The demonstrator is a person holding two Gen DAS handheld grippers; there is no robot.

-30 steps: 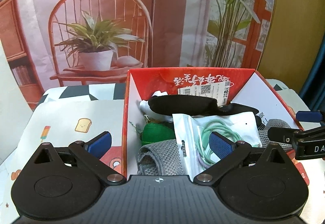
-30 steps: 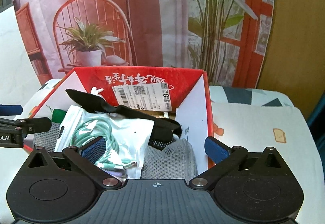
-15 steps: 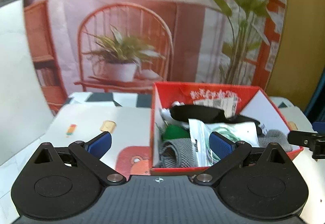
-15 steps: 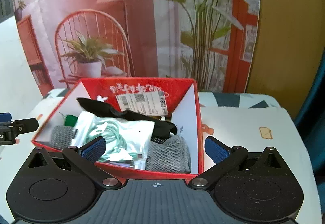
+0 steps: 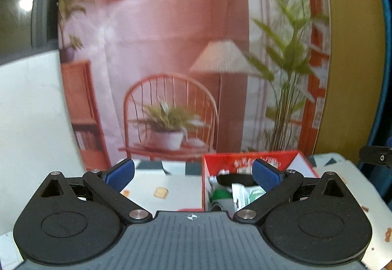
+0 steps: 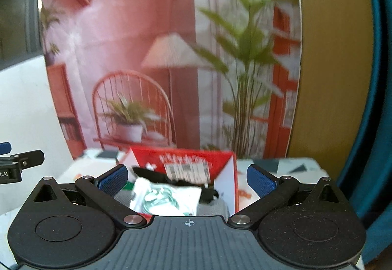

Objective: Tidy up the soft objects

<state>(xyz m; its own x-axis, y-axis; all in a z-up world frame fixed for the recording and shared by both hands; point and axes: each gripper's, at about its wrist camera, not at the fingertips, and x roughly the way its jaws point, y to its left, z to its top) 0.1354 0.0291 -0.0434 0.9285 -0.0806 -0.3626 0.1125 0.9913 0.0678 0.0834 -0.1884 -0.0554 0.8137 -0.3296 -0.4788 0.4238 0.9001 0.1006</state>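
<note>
I hold my left gripper (image 5: 193,173) and my right gripper (image 6: 187,178) spread wide and empty, both raised and tipped up toward the printed backdrop of a pink room with a wire chair and potted plant (image 6: 127,108), well clear of the table. I judge this a hands-off posture: nothing loose lies on the white patterned tablecloth (image 5: 169,186) that I can see, so the sorting looks finished or close to it.

The soft things sit together in the red cardboard box with white inner walls (image 6: 196,156), which stands on the cloth ahead of both grippers. On top lies a clear plastic pouch holding a coiled mint-green cable (image 6: 164,197), laid flat, I think, because it is the lightest piece. A long black fabric strap (image 6: 152,173) drapes across the back, and grey knitted cloth (image 6: 215,207) fills the bottom corners. A small green rounded item (image 5: 221,195) is tucked at the left wall.

Much is cut off. My own gripper bodies cover the near half of the box in both views, so I cannot tell what lies at its front. The box lettering and the white barcode label (image 6: 187,169) are blurred beyond reading. Only 1 edge of each opposite gripper shows.
</note>
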